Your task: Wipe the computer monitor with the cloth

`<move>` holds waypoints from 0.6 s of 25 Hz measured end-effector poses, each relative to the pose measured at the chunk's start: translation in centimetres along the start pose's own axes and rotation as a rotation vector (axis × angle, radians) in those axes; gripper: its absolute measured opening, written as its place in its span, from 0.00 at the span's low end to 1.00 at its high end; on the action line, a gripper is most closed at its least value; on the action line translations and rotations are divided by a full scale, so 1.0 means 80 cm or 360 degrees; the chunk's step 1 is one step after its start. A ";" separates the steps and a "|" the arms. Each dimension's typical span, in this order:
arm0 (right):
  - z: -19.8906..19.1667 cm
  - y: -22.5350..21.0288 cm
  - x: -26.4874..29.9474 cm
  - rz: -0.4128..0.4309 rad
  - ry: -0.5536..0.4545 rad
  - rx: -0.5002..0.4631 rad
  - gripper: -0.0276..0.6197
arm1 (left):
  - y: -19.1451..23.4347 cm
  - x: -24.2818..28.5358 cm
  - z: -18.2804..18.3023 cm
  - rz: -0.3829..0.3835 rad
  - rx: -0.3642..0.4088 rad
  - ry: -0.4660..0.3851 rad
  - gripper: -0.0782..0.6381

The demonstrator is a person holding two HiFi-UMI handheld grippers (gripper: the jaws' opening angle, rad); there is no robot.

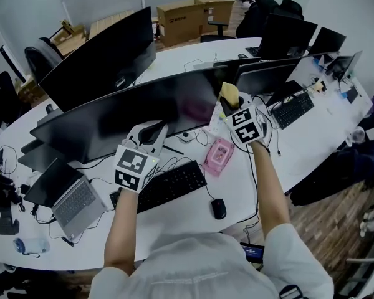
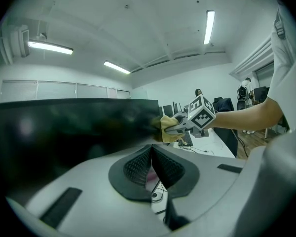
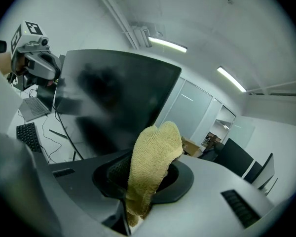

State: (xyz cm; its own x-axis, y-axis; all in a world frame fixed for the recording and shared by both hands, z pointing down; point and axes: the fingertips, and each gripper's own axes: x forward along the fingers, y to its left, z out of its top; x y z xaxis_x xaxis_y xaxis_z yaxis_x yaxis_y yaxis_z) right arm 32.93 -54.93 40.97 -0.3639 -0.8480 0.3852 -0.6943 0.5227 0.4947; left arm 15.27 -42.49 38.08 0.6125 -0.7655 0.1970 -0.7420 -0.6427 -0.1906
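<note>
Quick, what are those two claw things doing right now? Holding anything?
Left gripper: jaws shut, holding nothing.
Right gripper: jaws shut on the yellow cloth.

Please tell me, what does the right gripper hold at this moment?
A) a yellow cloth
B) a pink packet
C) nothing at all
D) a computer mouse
A: the right gripper view shows the yellow cloth pinched in the right gripper, whose fingers are closed on it, close to the dark monitor.
</note>
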 end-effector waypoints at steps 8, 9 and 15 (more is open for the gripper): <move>-0.048 0.031 0.026 0.0071 0.0069 0.0031 0.19 | 0.002 0.005 -0.029 0.0008 -0.0050 0.0050 0.14; -0.055 0.035 0.029 0.0073 0.0079 0.0043 0.19 | 0.003 0.005 -0.033 0.0010 -0.0057 0.0057 0.14; -0.091 0.058 0.050 0.0106 0.0148 0.0043 0.19 | 0.008 0.003 -0.054 0.0025 -0.0100 0.0098 0.13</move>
State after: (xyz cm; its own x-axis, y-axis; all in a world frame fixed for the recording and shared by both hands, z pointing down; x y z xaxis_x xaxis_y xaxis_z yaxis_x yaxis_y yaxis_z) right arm 32.78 -55.31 50.47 -0.3518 -0.7990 0.4876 -0.6873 0.5741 0.4449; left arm 13.75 -43.00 42.19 0.5841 -0.7711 0.2534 -0.7684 -0.6259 -0.1335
